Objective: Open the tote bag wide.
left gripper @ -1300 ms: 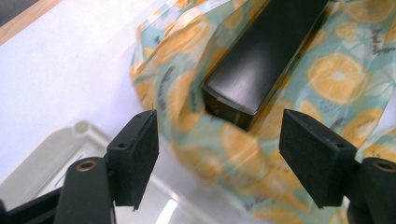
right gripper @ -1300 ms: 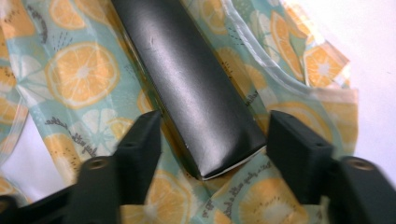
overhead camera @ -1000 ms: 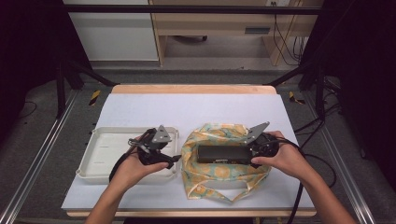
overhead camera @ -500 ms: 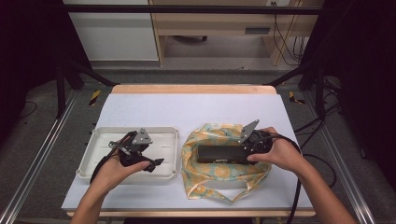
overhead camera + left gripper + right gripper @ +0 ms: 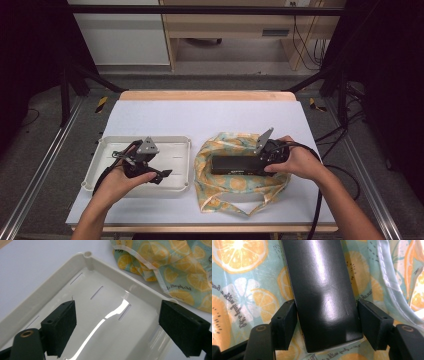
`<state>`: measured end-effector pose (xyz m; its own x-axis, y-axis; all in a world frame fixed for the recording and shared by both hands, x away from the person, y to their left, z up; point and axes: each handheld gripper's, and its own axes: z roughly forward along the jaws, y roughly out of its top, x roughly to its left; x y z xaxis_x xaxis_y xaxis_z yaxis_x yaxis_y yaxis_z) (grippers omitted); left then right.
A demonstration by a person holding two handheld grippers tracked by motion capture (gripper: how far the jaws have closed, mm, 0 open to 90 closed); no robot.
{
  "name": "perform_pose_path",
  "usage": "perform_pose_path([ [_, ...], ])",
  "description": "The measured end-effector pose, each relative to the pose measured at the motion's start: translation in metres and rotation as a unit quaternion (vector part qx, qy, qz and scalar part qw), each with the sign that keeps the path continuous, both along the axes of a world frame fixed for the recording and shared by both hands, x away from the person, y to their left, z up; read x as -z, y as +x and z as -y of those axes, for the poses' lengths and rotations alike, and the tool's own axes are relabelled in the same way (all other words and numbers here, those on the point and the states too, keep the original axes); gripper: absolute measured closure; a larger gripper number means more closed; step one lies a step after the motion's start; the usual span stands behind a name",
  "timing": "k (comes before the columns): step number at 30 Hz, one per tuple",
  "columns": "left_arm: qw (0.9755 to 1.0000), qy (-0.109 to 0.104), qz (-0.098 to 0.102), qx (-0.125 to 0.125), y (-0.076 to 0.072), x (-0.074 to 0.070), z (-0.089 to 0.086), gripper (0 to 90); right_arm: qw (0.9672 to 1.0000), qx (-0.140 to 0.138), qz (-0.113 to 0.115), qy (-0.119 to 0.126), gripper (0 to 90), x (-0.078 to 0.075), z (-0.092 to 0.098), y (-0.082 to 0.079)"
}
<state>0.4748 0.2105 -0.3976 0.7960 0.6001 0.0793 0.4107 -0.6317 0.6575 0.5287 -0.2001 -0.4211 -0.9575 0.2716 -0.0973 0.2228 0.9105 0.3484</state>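
The right gripper (image 5: 325, 322) clasps, seemingly, the black box (image 5: 235, 165) (lying crosswise); the left gripper (image 5: 117, 325) gapes.

Open tongs (image 5: 117, 327) over white tray (image 5: 50, 291), citrus-print cloth (image 5: 180, 267) beyond

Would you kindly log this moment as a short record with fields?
surface: white table
left gripper: open, empty, over the white slotted tray
right gripper: jaws have just been closing, pads at both sides of the black box
black box: lying on the lemon-print cloth
tray: beside the cloth, nothing in it
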Motion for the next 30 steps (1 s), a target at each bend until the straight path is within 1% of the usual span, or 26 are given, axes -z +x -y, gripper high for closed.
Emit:
perform_pose_path([
  [2,1.0000,0.000,-0.001,0.001,-0.0002,0.0009,0.0006,14.7,1.0000,-0.003,-0.004,-0.004,34.8,0.0004,-0.0006,0.0012],
  [3,1.0000,0.002,-0.001,0.002,-0.0004,0.0012,0.0010,14.7,0.9999,-0.007,-0.004,-0.009,34.9,0.0008,-0.0007,0.0017],
  [8,0.9999,0.007,-0.008,0.011,-0.0017,0.0031,0.0031,14.7,0.9997,-0.012,-0.007,-0.018,35.1,0.0034,-0.0033,0.0023],
  [11,0.9998,0.010,-0.011,0.011,-0.0025,0.0048,0.0045,14.7,0.9995,-0.019,-0.007,-0.025,35.0,0.0044,-0.0038,0.0030],
  [14,0.9997,0.016,-0.014,0.014,-0.0032,0.0064,0.0052,14.7,0.9994,-0.021,-0.006,-0.026,35.5,0.0051,-0.0045,0.0031],
  [20,0.9997,0.015,-0.016,0.011,-0.0038,0.0070,0.0037,14.7,0.9991,-0.028,-0.008,-0.033,36.9,0.0064,-0.0052,0.0033],
  [23,0.9997,0.015,-0.016,0.011,-0.0042,0.0068,0.0039,14.7,0.9989,-0.032,-0.007,-0.034,38.9,0.0065,-0.0055,0.0028],
  [25,0.9997,0.014,-0.016,0.012,-0.0042,0.0069,0.0041,14.7,0.9987,-0.034,-0.012,-0.035,40.7,0.0052,-0.0051,0.0017],
  [28,0.9997,0.016,-0.017,0.011,-0.0038,0.0070,0.0038,14.7,0.9982,-0.045,-0.005,-0.039,42.1,0.0038,-0.0045,-0.0009],
  [30,0.9997,0.016,-0.017,0.011,-0.0037,0.0071,0.0035,14.7,0.9981,-0.047,-0.001,-0.040,42.5,0.0036,-0.0042,-0.0031],
])
